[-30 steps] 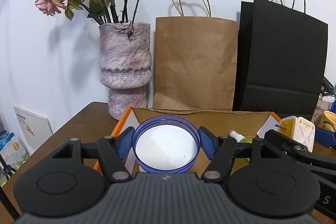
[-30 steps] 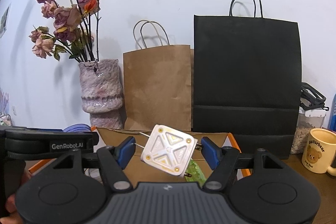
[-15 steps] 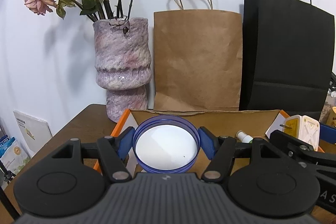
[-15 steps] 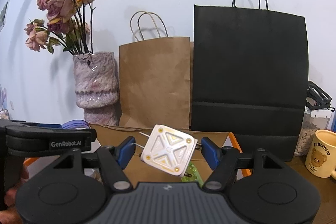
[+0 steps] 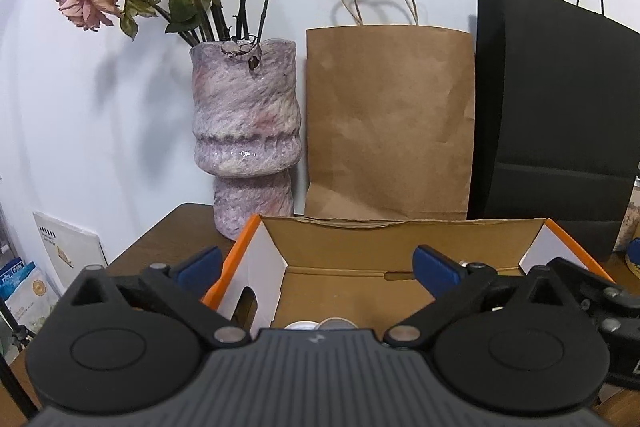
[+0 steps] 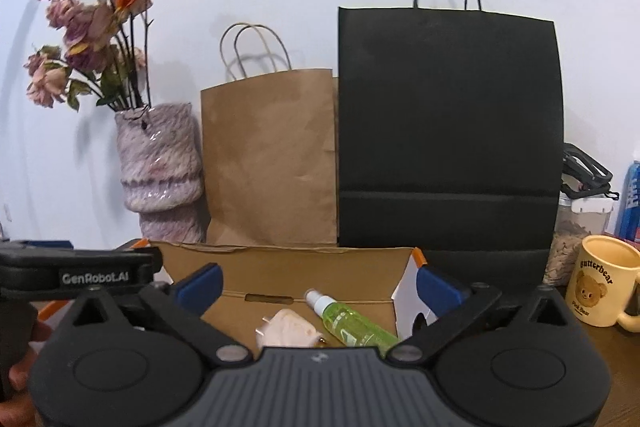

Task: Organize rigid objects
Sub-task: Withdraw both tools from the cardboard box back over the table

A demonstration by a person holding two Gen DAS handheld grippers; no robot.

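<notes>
Both grippers, the left gripper (image 5: 316, 265) and the right gripper (image 6: 318, 281), have just sprung wide with nothing between the jaws. One open cardboard box (image 6: 280, 261) on the brown bench (image 5: 176, 231) holds one white plug adapter (image 6: 286, 331) and one green spray bottle (image 6: 352, 323). Far back by the white wall: one vase (image 5: 244, 139), two paper bags, one mug (image 6: 602, 281).

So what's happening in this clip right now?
A person with a gripper in each hand is sorting small items into an open cardboard box. Both the left gripper and the right gripper have just been opening and stand wide with nothing between the pads. A white plug adapter and a green spray bottle lie in the box below the right gripper.
</notes>
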